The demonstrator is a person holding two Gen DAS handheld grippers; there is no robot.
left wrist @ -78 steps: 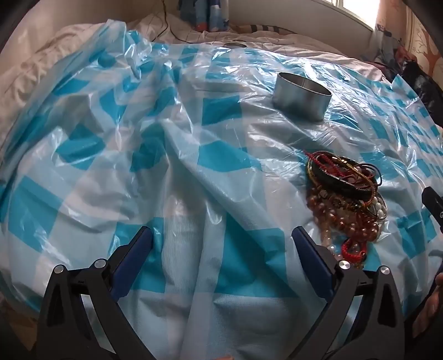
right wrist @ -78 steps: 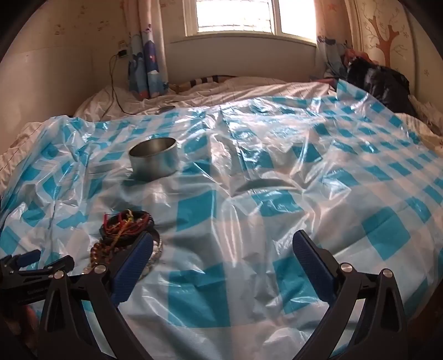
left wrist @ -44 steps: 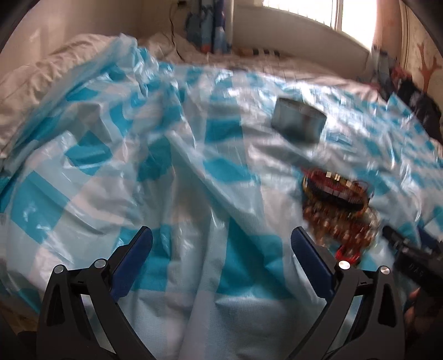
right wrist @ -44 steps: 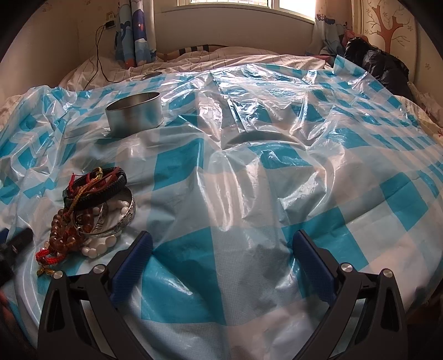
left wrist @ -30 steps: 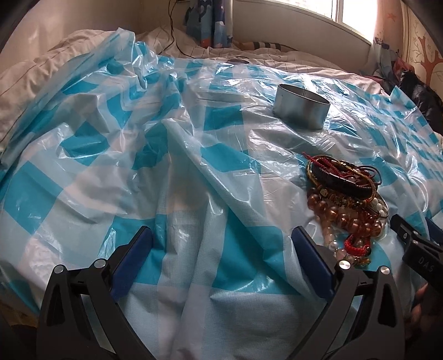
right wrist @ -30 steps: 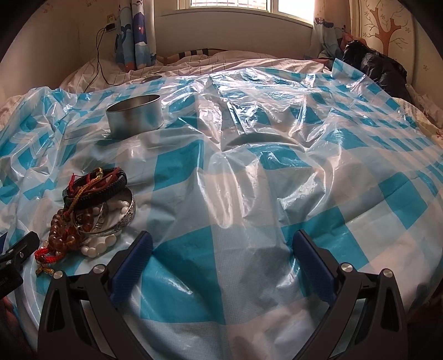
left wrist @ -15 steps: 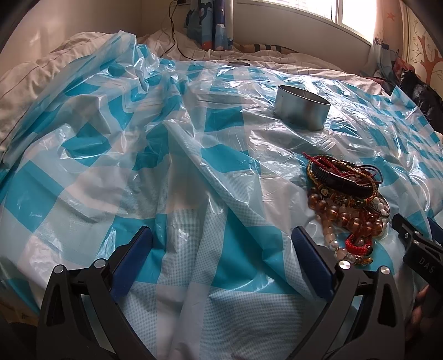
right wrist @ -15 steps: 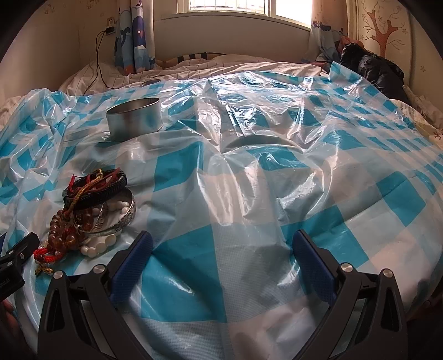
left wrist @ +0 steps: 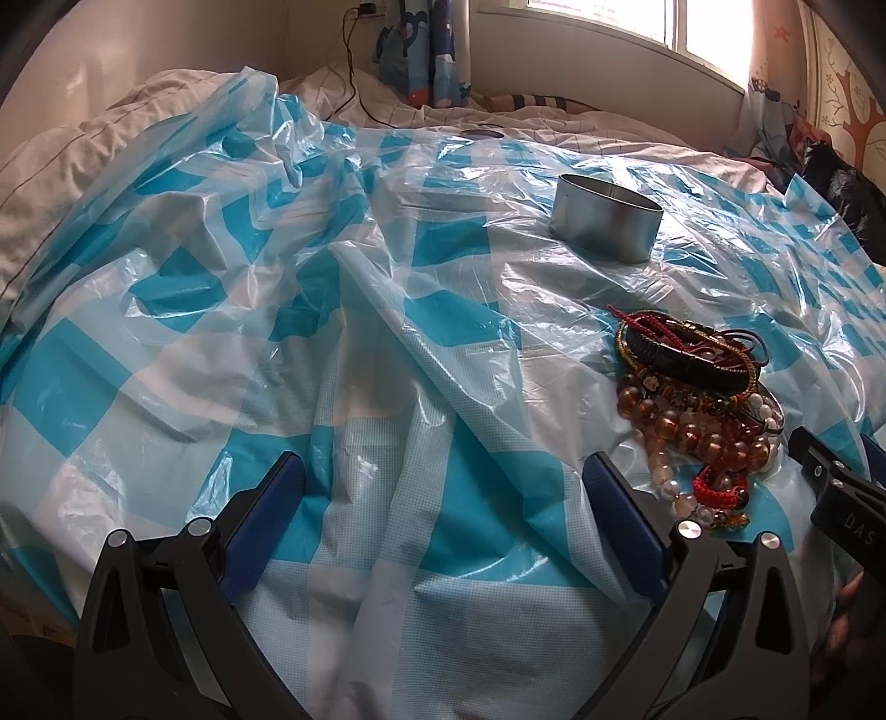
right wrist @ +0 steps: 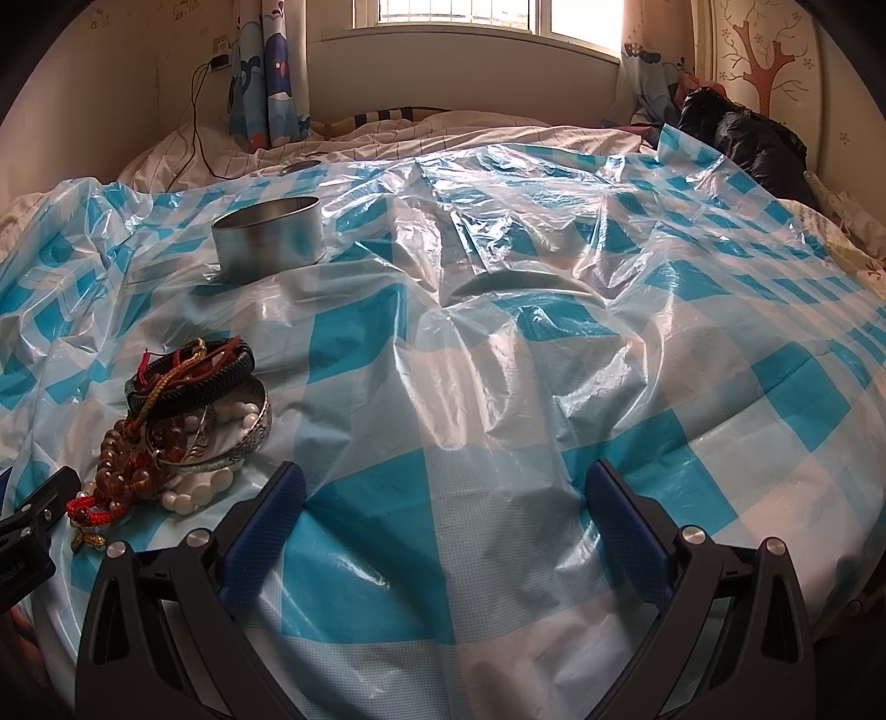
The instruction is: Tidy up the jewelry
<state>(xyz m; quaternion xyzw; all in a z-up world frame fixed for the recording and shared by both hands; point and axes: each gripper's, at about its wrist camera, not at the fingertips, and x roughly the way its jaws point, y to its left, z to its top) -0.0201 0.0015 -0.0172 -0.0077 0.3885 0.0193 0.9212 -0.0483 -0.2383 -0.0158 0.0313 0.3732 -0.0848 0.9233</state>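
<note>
Bed [right wrist: 498, 133] fills both views, draped in a crinkled blue-and-white checked plastic sheet [right wrist: 498, 387], with striped bedding showing past the sheet's far edge toward the window [right wrist: 470, 14]. Curtain [right wrist: 271, 72] hangs at the back left, a cable [right wrist: 194, 133] runs down the wall onto the bedding, and a black bag [right wrist: 747, 144] sits at the far right corner. Left claw [left wrist: 443, 498] is wide, blue pads apart, nothing between them, hovering over bare sheet; the jewelry pile lies just right of its right finger. Right claw [right wrist: 443, 498] is also wide and holding nothing, over bare sheet, with the pile just beyond and left of its left finger. Each claw's tip pokes into the other view's edge: right one at the right edge of the left view, left one at the left edge of the right view, both close to the pile. Round metal tin [right wrist: 268, 238] stands upright and open-topped on the sheet, farther back than the pile and apart from it; contents not visible. Jewelry pile [left wrist: 692, 387] sits on the sheet between the two claws, a tangled heap. On top: black braided bracelet [right wrist: 194, 382] with red and gold cords across it. Under it: silver bangle [right wrist: 227, 437], white bead string [right wrist: 194, 493], amber bead string [left wrist: 681, 426], and a small red knotted cord [left wrist: 720, 487] at the near edge.
</note>
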